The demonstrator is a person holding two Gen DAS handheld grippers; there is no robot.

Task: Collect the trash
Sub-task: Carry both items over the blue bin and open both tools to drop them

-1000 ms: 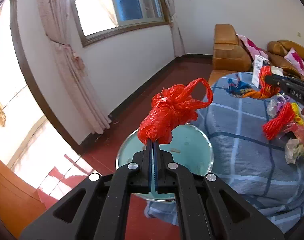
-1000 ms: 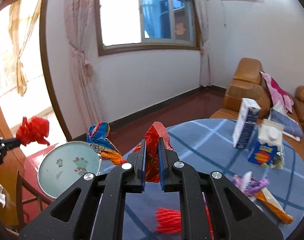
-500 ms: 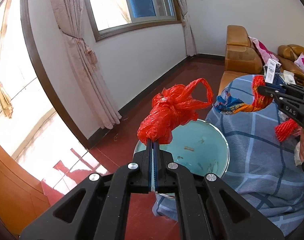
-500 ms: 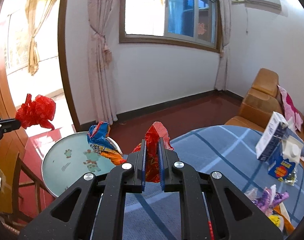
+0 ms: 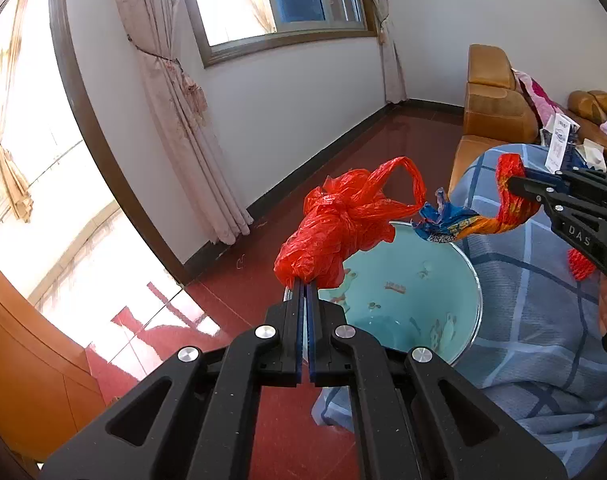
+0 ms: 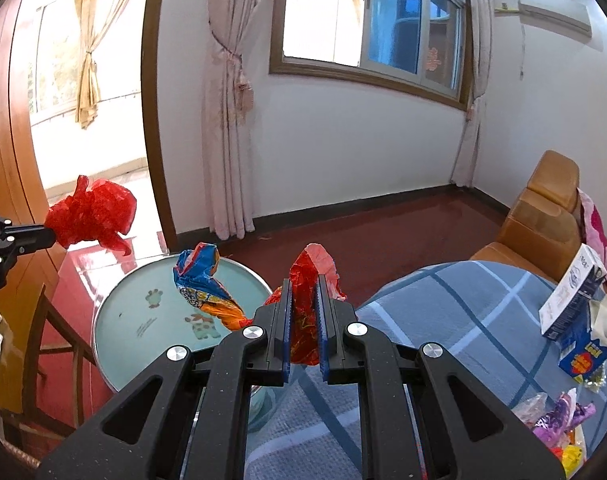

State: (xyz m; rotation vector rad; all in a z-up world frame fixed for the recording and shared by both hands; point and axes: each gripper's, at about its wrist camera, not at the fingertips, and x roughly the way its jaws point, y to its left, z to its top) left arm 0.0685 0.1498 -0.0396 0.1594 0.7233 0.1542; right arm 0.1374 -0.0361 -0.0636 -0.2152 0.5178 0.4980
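The left gripper had its fingers closed on a crumpled red plastic bag, at frame centre above the round pale-green metal bin. Only the right wrist view showed the right gripper fingers clamping a long red-and-blue snack wrapper, and litter in the lower right on the blue checked bench.

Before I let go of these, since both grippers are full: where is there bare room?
The round glass table is bare across its top. The checked tablecloth is free next to it. It is crowded at the far right, around the cartons and the wrapper pile.
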